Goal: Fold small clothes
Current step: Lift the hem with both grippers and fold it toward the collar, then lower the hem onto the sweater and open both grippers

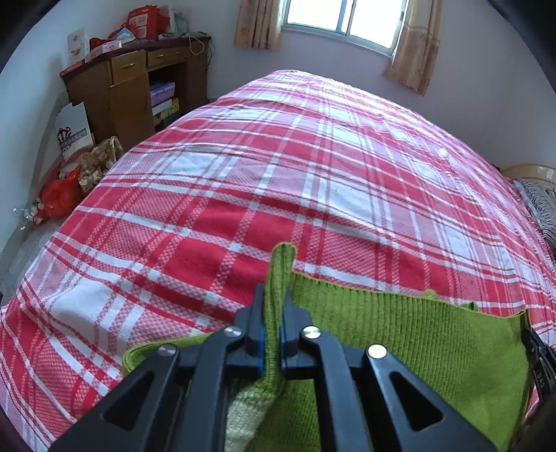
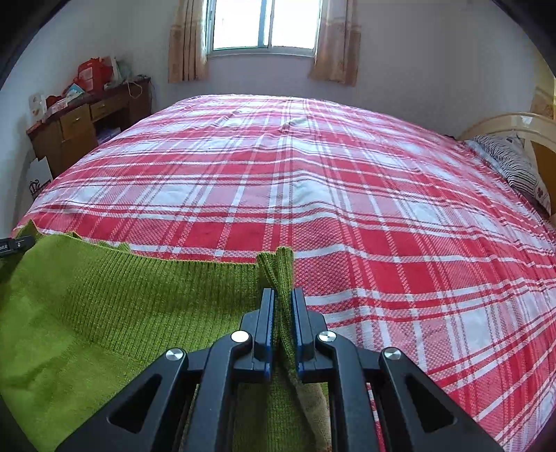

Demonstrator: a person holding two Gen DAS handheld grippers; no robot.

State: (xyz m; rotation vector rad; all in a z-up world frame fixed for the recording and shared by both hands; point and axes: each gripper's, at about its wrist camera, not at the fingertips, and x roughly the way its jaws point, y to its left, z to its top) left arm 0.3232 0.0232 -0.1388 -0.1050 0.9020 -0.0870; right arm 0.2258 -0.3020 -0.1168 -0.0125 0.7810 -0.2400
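Observation:
A green knitted garment (image 1: 399,333) hangs stretched between my two grippers above the red and white plaid bed (image 1: 278,180). My left gripper (image 1: 274,295) is shut on its left corner, which sticks up between the fingers. My right gripper (image 2: 282,295) is shut on the garment's (image 2: 114,306) right corner. The ribbed edge runs taut between the two corners. A pale cream part of the garment shows below my left gripper. The right gripper's tip shows at the right edge of the left wrist view (image 1: 537,354).
The plaid bed (image 2: 312,180) fills both views. A wooden desk (image 1: 132,83) with boxes stands at the far left by the wall, with bags (image 1: 62,194) on the floor beside it. A striped pillow (image 2: 510,167) and headboard (image 2: 514,125) lie at the right. A curtained window (image 2: 264,24) is beyond the bed.

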